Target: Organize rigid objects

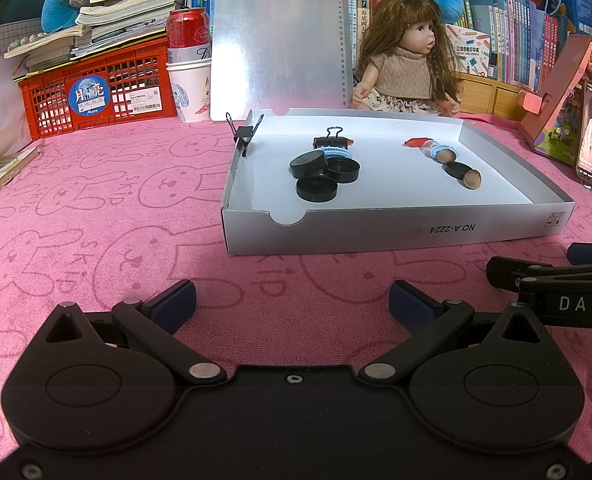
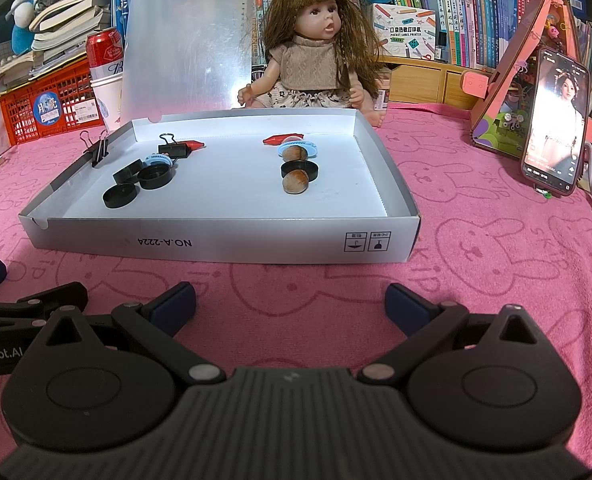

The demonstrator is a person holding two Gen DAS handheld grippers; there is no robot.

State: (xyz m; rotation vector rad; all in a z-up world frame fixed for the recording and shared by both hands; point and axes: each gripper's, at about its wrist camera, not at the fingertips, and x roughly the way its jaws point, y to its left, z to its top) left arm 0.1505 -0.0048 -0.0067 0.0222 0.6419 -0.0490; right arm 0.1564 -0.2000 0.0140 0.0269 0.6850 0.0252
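fingers, left gripper [image 1: 292,302]: spread wide, empty, hovering low over pink towel [image 1: 96,220], short of box front wall.
fingers, right gripper [image 2: 291,302]: likewise spread, empty, alongside the left one, same stand-off.
shallow white box [image 2: 224,240]: open-topped, on towel, front wall facing both grippers, printed label upside down.
contents, left cluster: three black round caps [image 1: 316,188], touching or overlapping; blue toothed ring just behind; black binder clip [image 1: 332,142] behind that, red piece at its side.
contents, right row: two brown nuts [image 2: 295,183], a black cap [image 2: 300,170] between them, blue ring and red piece [image 2: 282,139] at the far end.
second binder clip [image 1: 243,134]: clamped on box's left wall, handles up.
step judged: between picks; nothing held, sorting apparently part done, two groups with mixed kinds.
next move, judged: lift over front wall, descend onto one item; nearest nut or nearest cap offers cleanest approach. caps crowded, so risk of nudging neighbours.
edges: low walls all round, notch at front left corner; right wall near the nut row.
open room: bare floor mid-box between groups; wide towel left of box; phone [image 2: 556,120] on stand and doll [image 2: 316,40] bounding right and rear.
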